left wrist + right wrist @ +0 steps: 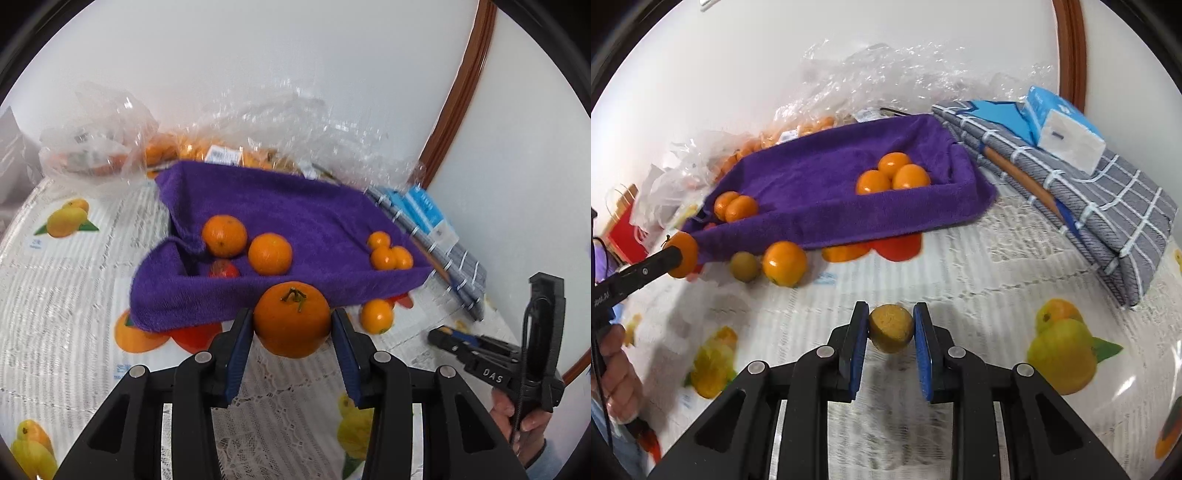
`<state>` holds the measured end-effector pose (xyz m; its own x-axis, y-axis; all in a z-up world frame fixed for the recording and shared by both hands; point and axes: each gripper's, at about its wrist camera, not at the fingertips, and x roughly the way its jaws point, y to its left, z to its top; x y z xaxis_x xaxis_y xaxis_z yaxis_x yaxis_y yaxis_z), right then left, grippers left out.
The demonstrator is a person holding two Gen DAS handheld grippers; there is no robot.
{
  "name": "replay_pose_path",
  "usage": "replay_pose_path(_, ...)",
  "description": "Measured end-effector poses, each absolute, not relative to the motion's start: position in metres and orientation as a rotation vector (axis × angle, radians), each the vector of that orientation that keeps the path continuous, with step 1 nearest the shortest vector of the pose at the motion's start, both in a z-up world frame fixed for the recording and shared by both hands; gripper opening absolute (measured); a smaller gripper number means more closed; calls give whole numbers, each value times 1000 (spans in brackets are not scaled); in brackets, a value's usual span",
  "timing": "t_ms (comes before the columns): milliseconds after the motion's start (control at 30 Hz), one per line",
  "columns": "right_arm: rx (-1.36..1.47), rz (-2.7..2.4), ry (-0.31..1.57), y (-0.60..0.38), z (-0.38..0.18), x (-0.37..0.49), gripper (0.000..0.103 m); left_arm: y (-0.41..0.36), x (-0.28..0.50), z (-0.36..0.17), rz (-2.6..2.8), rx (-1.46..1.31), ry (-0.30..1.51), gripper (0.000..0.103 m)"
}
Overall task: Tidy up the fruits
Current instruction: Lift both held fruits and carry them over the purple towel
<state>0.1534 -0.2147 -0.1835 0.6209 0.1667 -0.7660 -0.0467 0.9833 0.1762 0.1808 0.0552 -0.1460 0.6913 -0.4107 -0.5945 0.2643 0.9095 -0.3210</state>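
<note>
My left gripper [292, 315] is shut on a large orange with a green stem [291, 332], held just in front of the purple towel-lined tray [295, 218]. Two oranges [224, 235] and a red fruit [223, 269] lie at the tray's left, and three small oranges [389, 253] at its right. My right gripper [891, 317] is shut on a small yellow-green fruit [891, 330] above the tablecloth. In the right wrist view the left gripper [674, 254] and its orange [683, 254] are at the tray's left corner. A loose orange [784, 263] and a greenish fruit [745, 266] lie before the tray.
Clear plastic bags of fruit [96, 147] crowd the wall behind the tray. A folded grey checked cloth [1108, 206] with a tissue pack [1063, 129] on it sits to the right. A red paper bag [624, 225] stands far left. The fruit-print tablecloth [979, 266] covers the table.
</note>
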Motion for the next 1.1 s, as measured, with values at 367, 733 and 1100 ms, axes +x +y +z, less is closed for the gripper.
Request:
replay_pose_path(367,119,211,776,-187,-128,192,24,72,191,-104,-309,-232,678,41)
replay_pose_path(733,127,226,722,-179,-110,257,24,75,254,-86,-259,-298,676,41)
replay_pose_path(1100,144,226,759,-178,-136,300,24,55,315,-121,-206,-337,717,41)
